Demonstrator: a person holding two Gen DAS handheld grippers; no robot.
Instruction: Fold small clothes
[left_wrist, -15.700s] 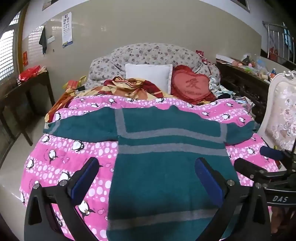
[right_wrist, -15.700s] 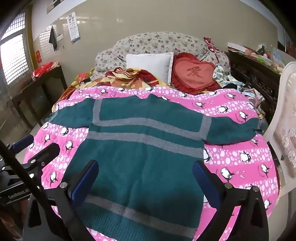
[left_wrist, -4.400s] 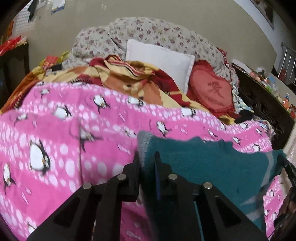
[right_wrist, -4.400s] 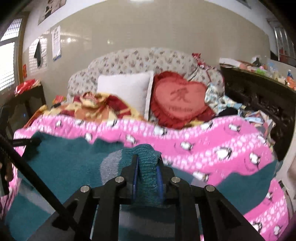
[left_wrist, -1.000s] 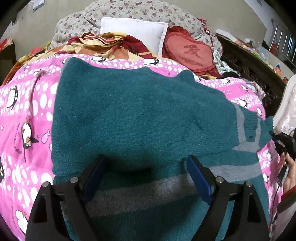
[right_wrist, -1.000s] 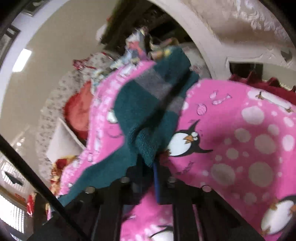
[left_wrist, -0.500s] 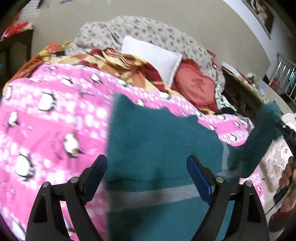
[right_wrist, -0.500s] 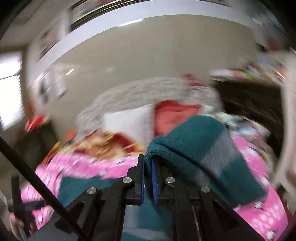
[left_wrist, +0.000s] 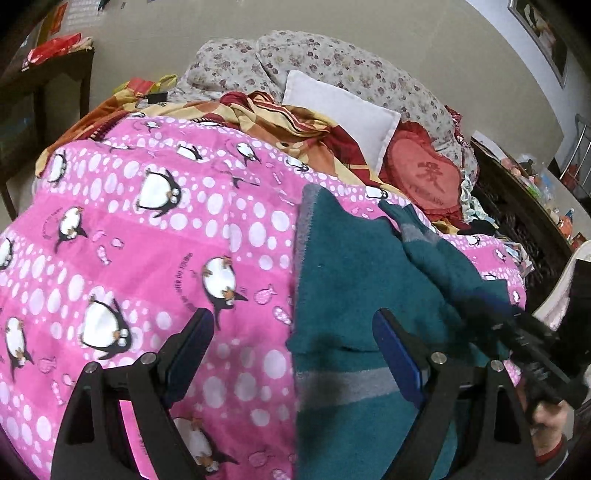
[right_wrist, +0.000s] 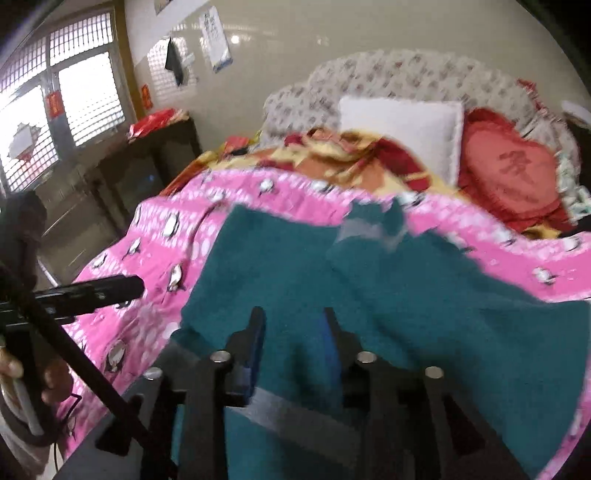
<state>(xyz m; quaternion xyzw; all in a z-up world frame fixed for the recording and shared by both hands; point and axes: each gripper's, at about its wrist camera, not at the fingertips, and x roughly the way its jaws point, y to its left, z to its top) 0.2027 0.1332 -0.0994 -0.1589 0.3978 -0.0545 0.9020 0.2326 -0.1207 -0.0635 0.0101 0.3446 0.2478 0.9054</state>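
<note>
Penguin blanket (left_wrist: 155, 236), teal sweater (right_wrist: 295, 266) beneath both empty hand-held grippers, left (left_wrist: 293, 343) wide, right (right_wrist: 293, 332) opening.

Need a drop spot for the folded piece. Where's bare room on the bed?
Free: the pink blanket, between the sweater edge and the bed's window side. Crowded: the headboard end, with the striped blanket, white pillow and heart cushion. Only a thin pink strip borders the sweater's other side.

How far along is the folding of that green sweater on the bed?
Partway. Both sleeves of the sweater already lie folded in over its body on the pink blanket. In hand: the right tool is opening, nothing pinched between its jaws; the left tool hangs open above the sweater. Left: folding the body up from its hem.
</note>
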